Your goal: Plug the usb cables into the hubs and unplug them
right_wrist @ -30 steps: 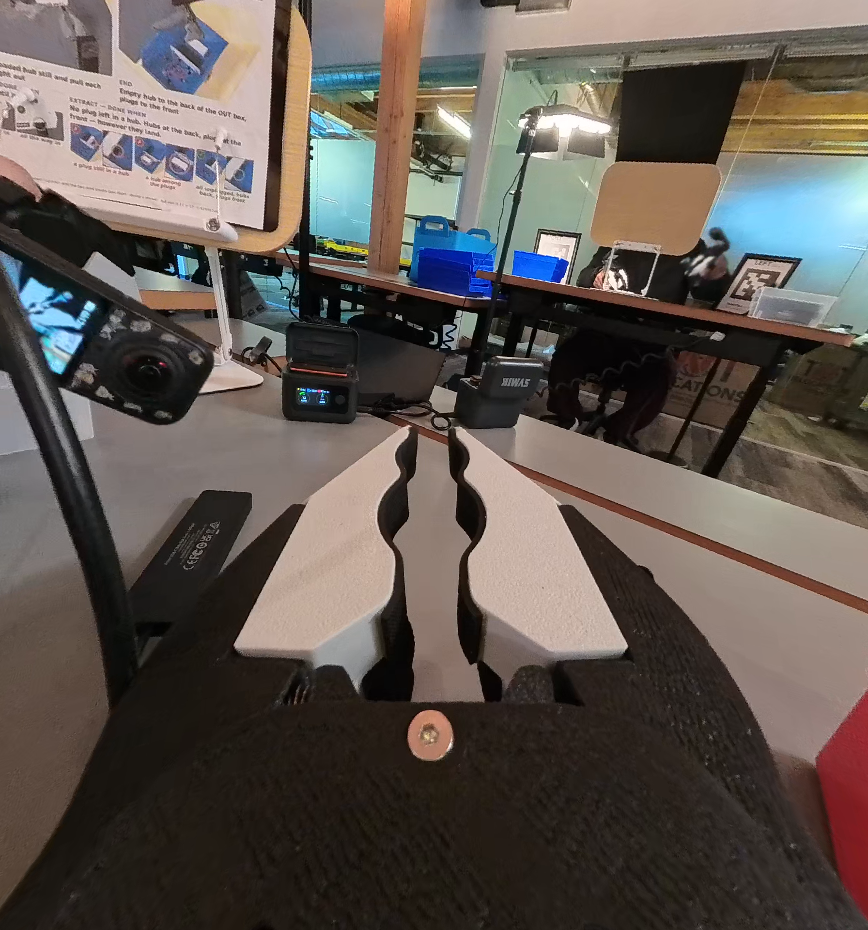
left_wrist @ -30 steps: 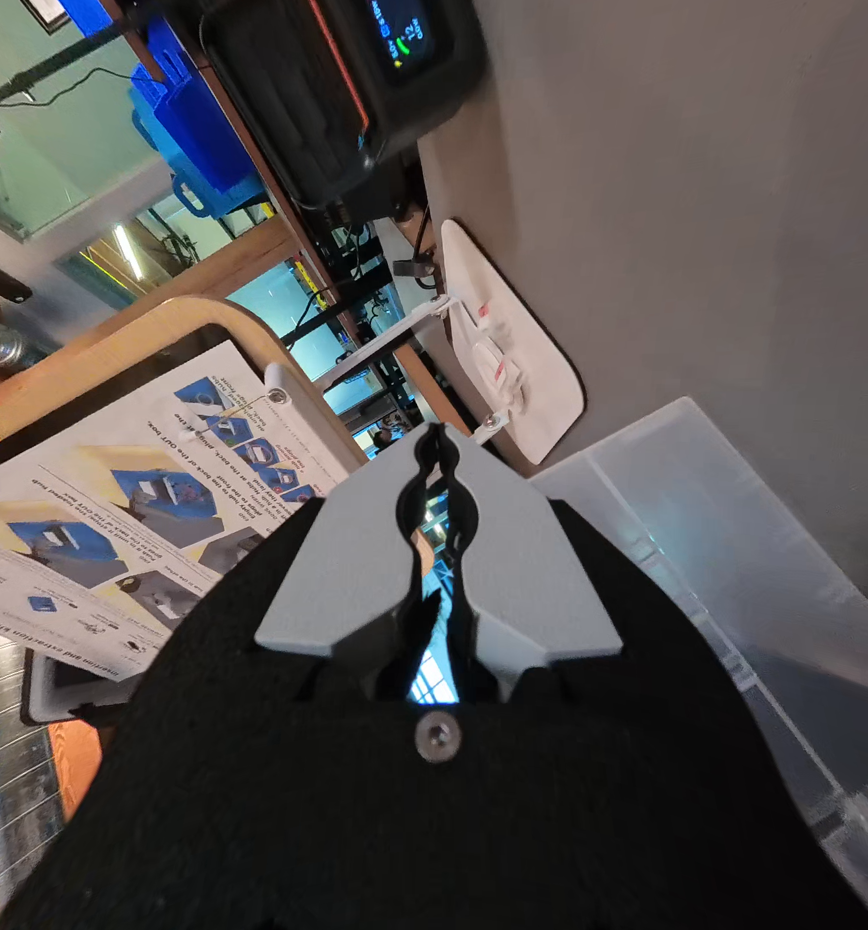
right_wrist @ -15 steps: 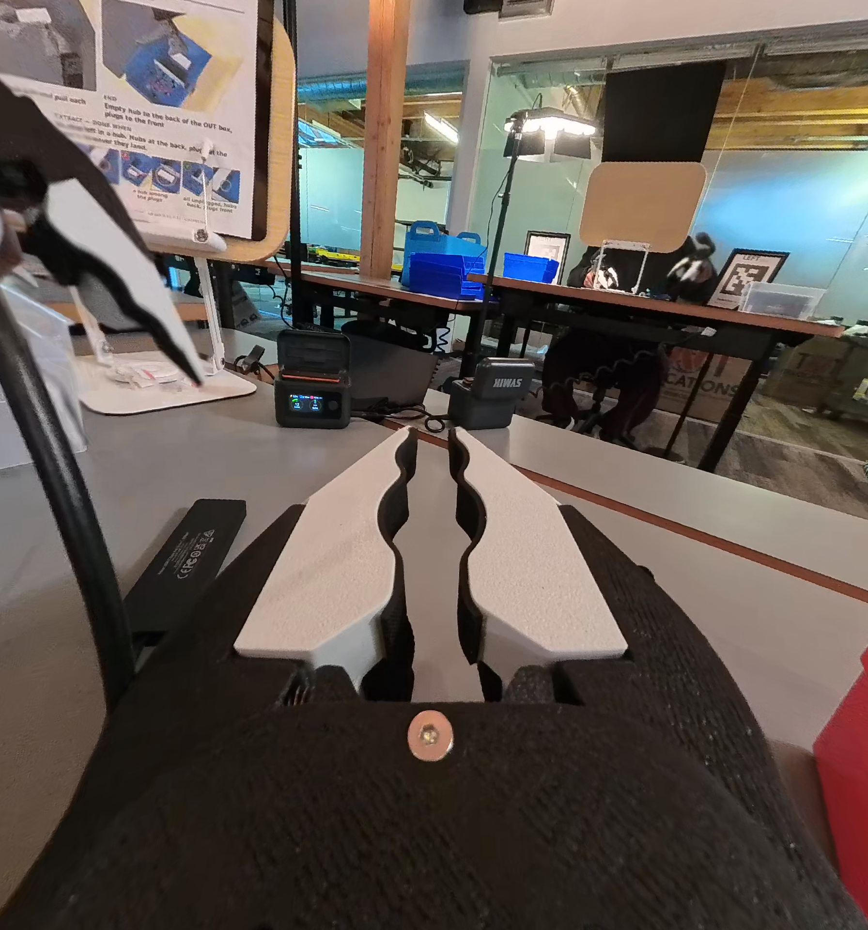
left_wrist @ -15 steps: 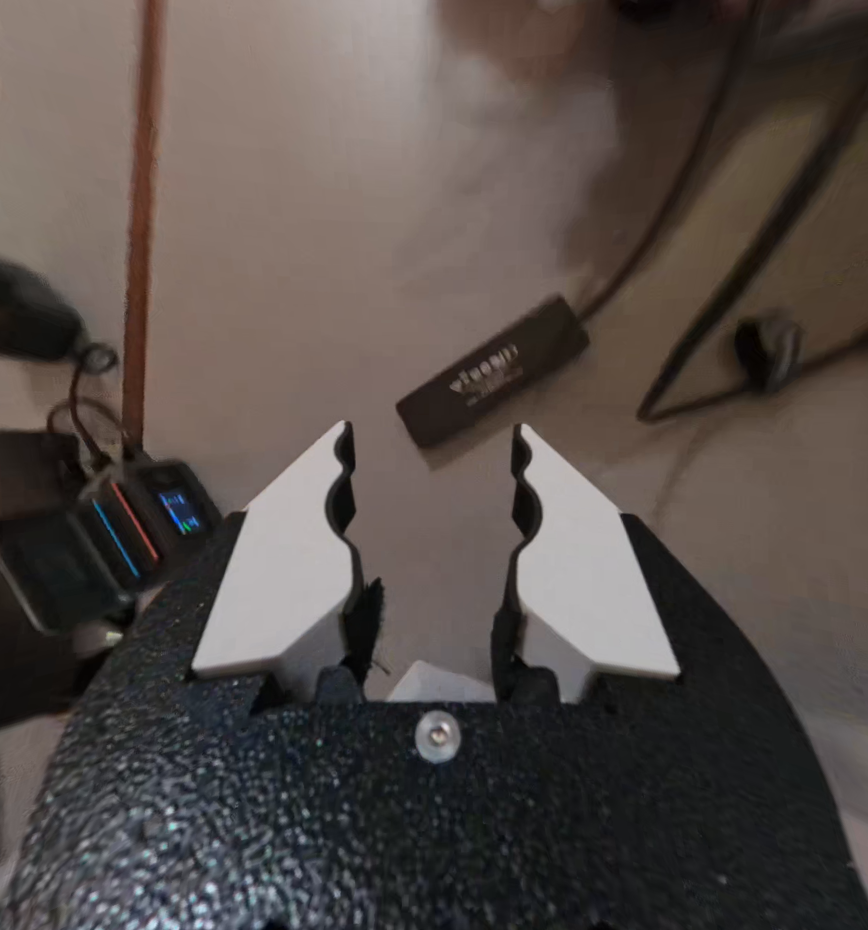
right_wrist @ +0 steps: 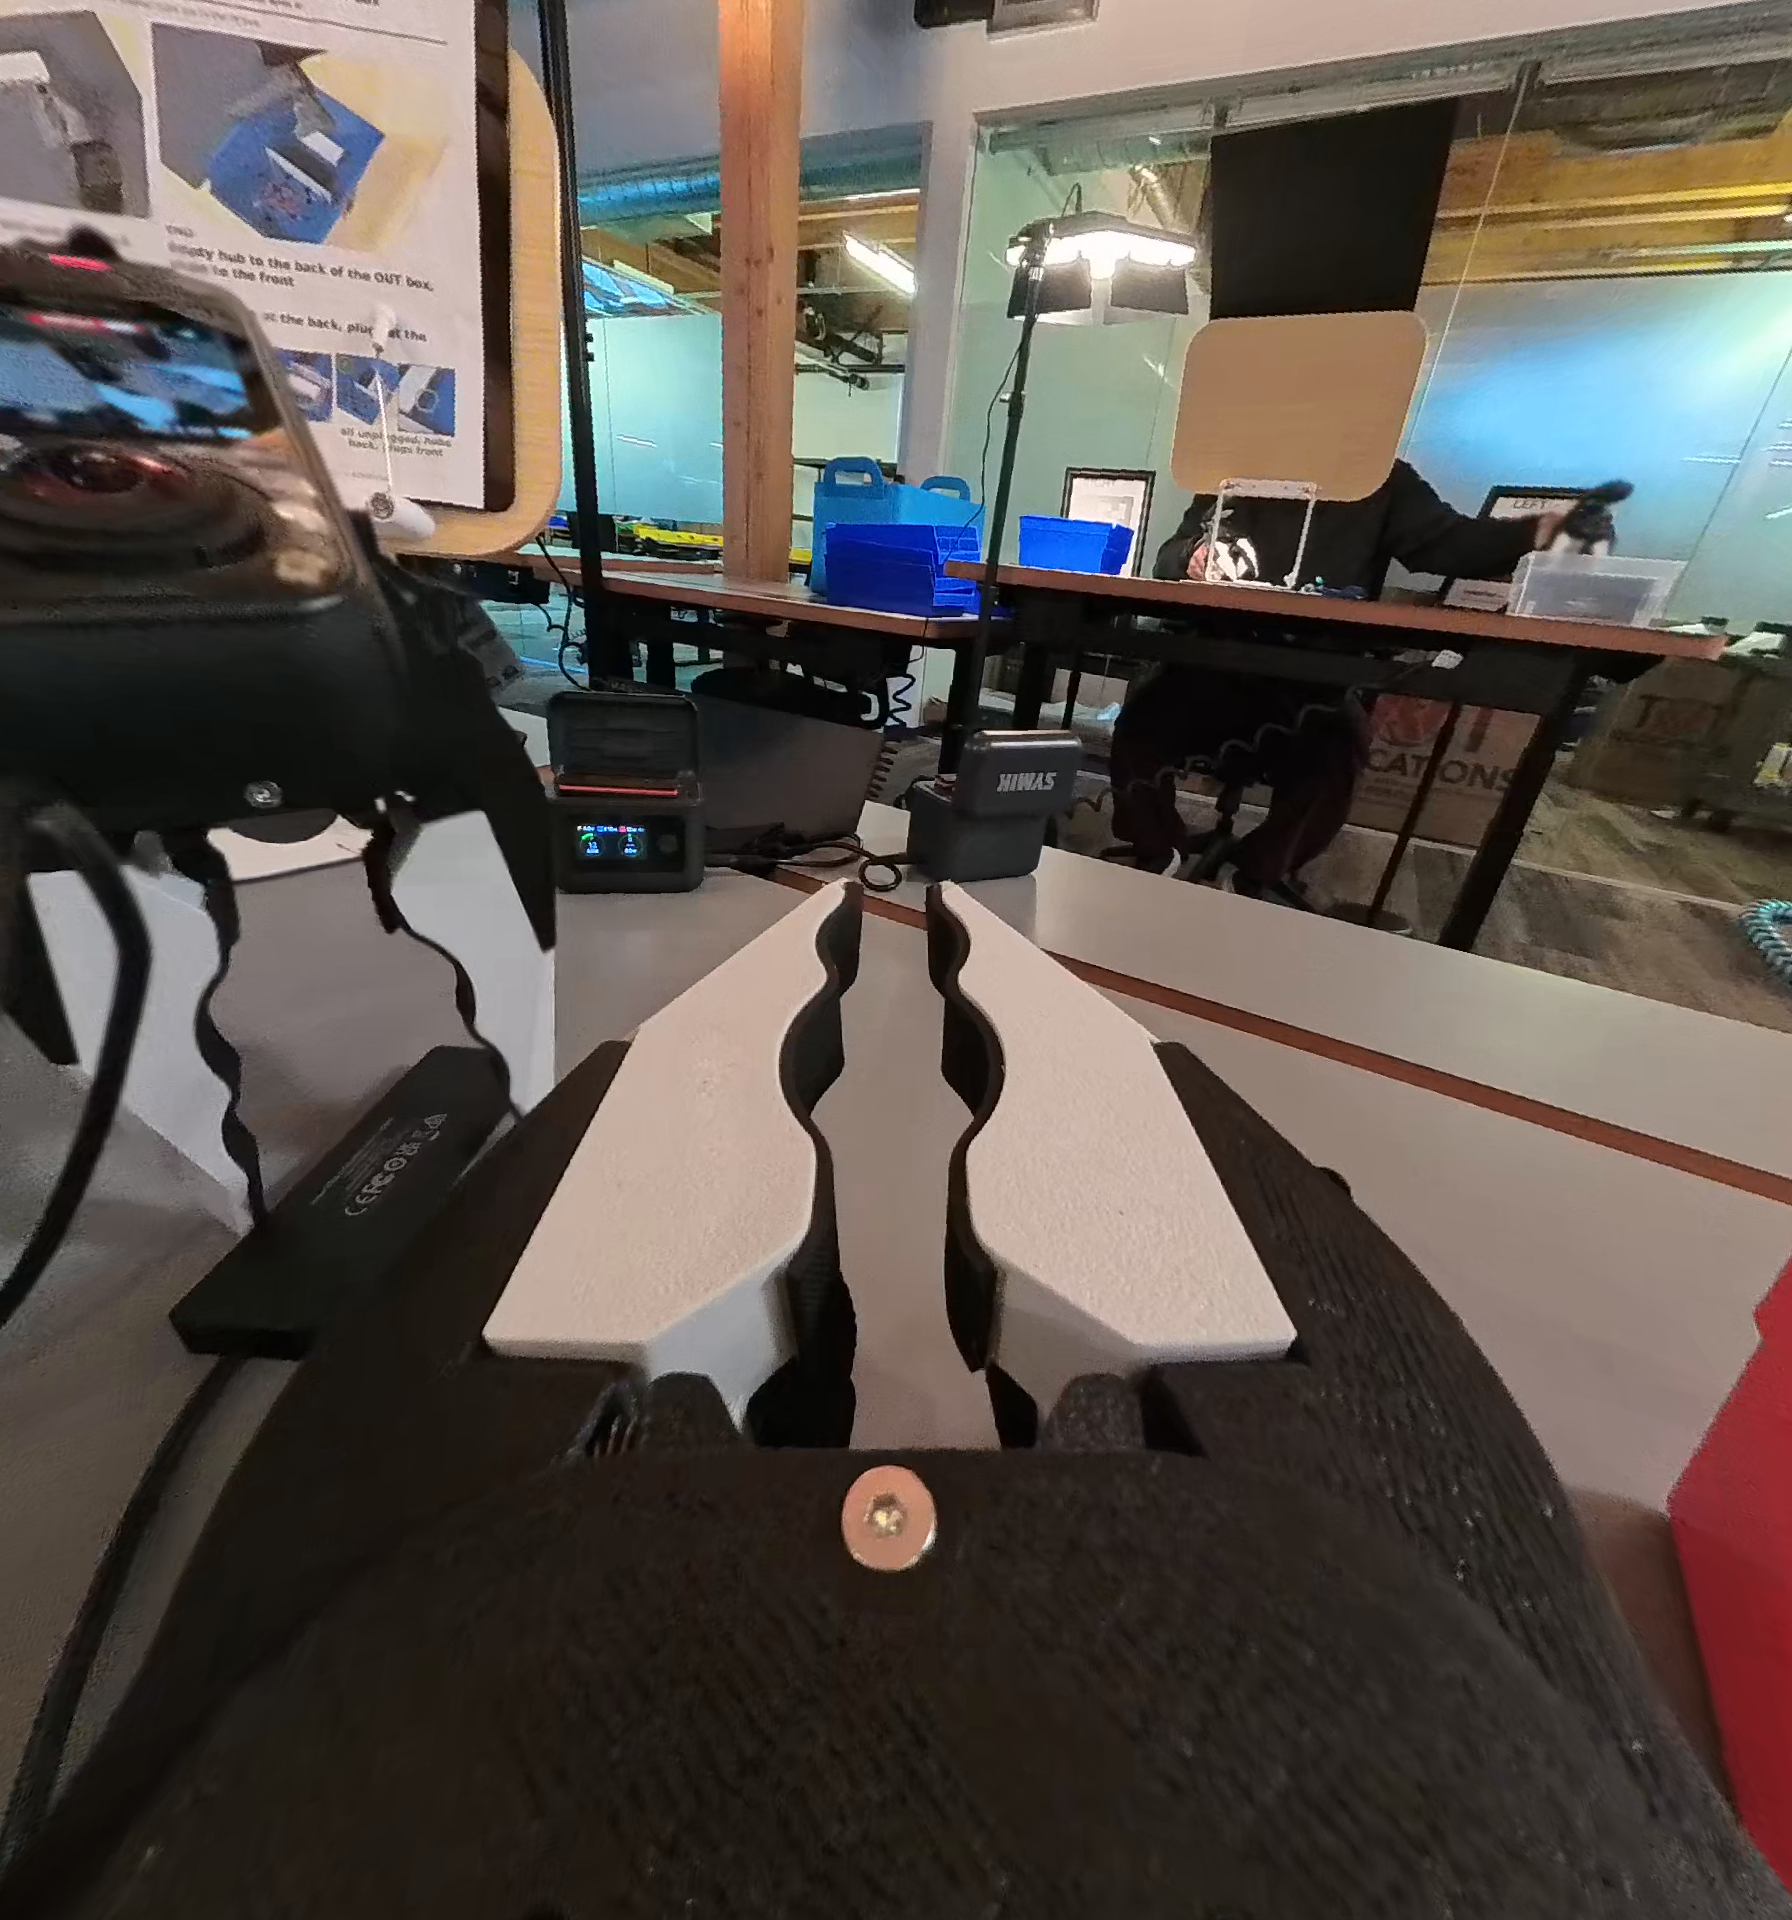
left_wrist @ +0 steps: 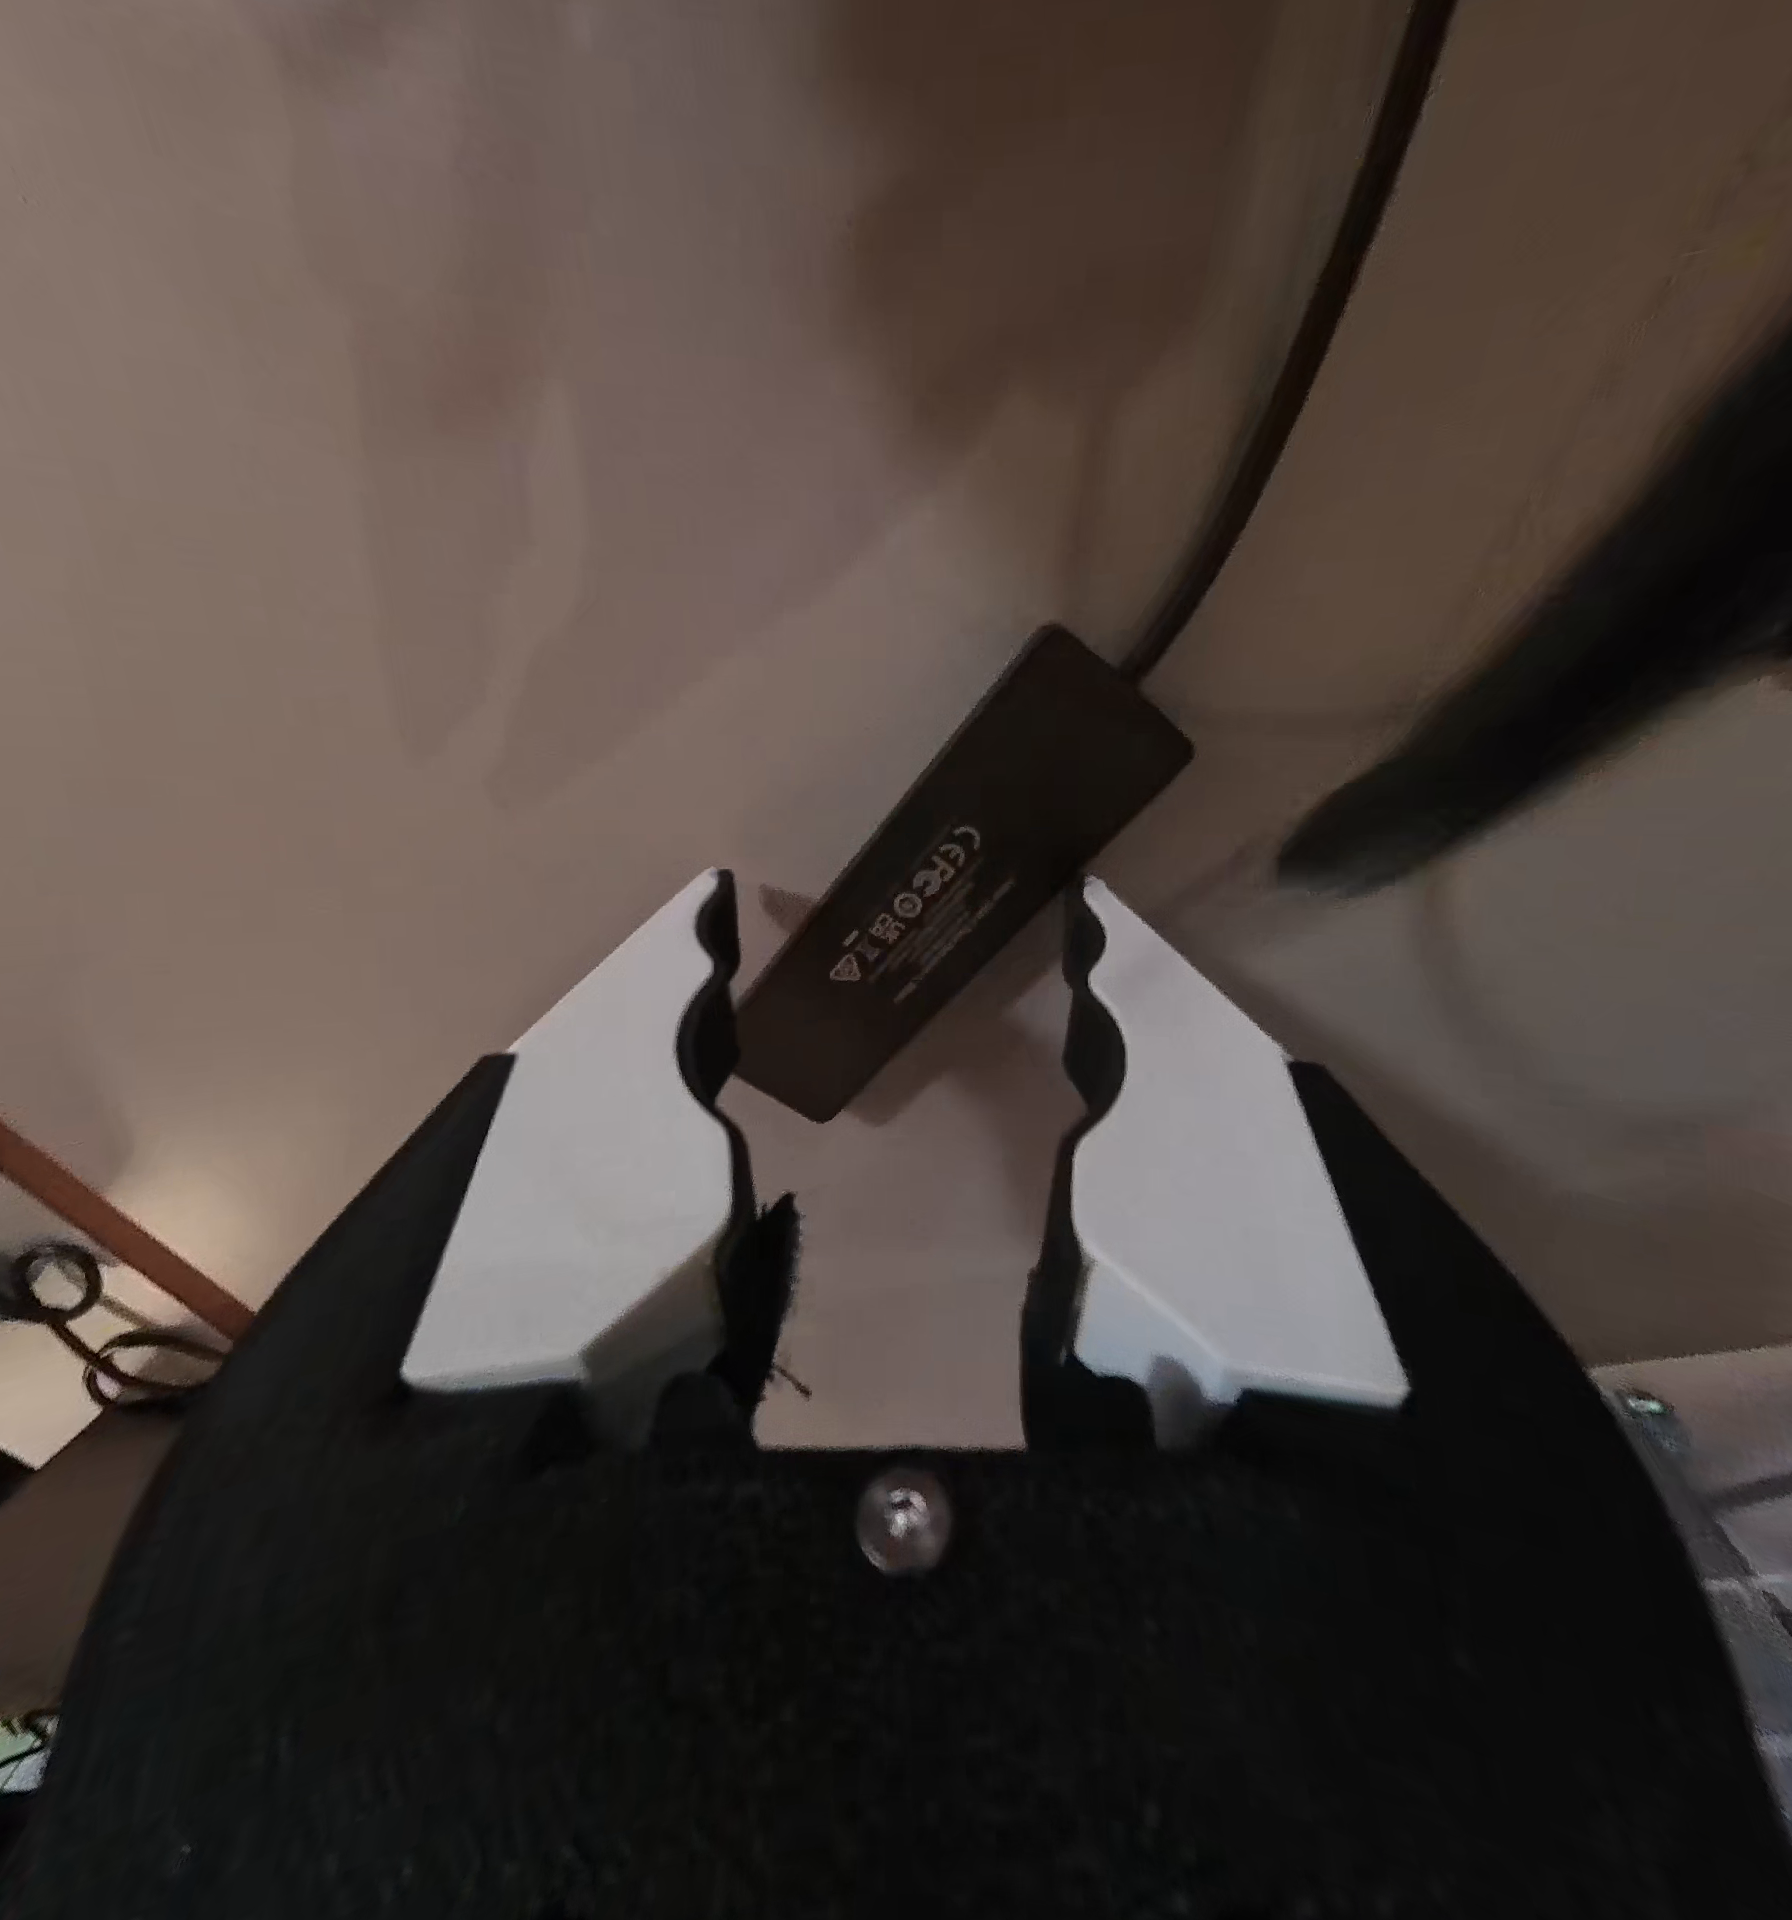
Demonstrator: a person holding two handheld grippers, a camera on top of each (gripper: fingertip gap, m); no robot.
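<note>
Since half a second ago the left gripper (left_wrist: 897, 904) has closed in on the hub (left_wrist: 965, 904): the flat black bar that lay ahead of its tips now sits between them, slanted, its near corner by the left finger. Those jaws stand wide apart and hold nothing. The hub is a slim, matte, rounded-corner slab, its underside with pale markings facing up, and a thin dark cable (left_wrist: 1287, 405) runs from its far end away across the smooth grey table (left_wrist: 456, 520). The fingers (left_wrist: 601, 1153) are pale, chalky wedges with wavy black inner edges, set in a rough black body. Only the left wrist view shows the cable's exit – much of it is motion-blurred, with a dark smear at the right. The right wrist view shows the left gripper from outside (right_wrist: 352, 997), a camera mounted on top, poised over the hub (right_wrist: 352, 1195) beside the right gripper's left finger. The right gripper (right_wrist: 892, 904) is parted by a narrow slot and empty. Beyond its tips stand a small black charger with a lit screen (right_wrist: 627, 805), a grey charger block (right_wrist: 996, 810) and, to the right, a red block (right_wrist: 1775, 1455).
</note>
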